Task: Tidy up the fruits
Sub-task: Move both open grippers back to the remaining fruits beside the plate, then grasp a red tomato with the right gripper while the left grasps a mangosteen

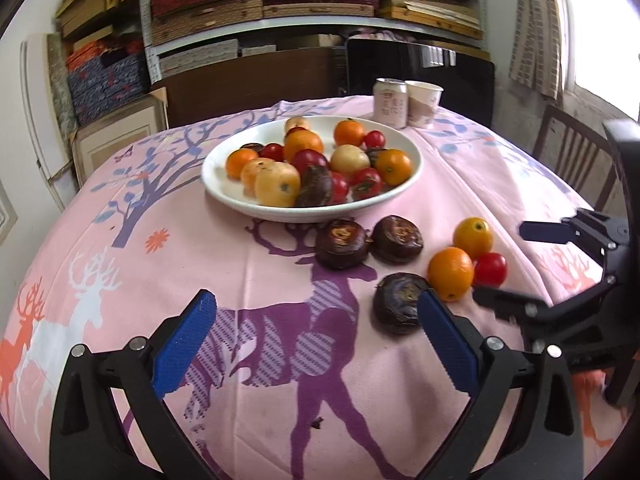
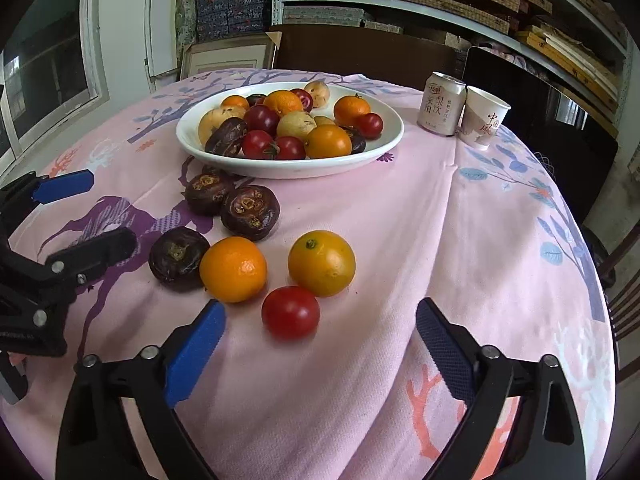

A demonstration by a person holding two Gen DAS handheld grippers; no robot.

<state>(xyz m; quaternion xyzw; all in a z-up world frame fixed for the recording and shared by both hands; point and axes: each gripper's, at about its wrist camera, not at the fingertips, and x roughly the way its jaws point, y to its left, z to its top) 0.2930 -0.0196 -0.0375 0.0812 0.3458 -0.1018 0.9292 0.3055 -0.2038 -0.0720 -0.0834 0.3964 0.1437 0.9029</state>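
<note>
A white plate [image 1: 276, 213] heaped with oranges, red tomatoes, pale and dark fruits stands mid-table. In front of it lie three dark brown fruits [image 2: 250, 212], two oranges [image 2: 233, 269] and a red tomato [image 2: 291, 312]. My right gripper [image 2: 320, 316] is open, low over the cloth, the tomato lying just ahead between its blue pads [image 2: 192, 354] without touching them. My left gripper [image 1: 316, 336] is open over the purple deer print with nothing between its fingers; the nearest dark fruit [image 1: 400, 304] lies beside its right finger. Each gripper shows at the edge of the other's view.
A drink can [image 2: 441, 104] and a paper cup [image 2: 482, 118] stand behind the plate at the table's far right. The round table wears a pink deer-print cloth [image 2: 400, 240]. Chairs [image 1: 576, 156] ring the table; stacked shelves fill the back wall.
</note>
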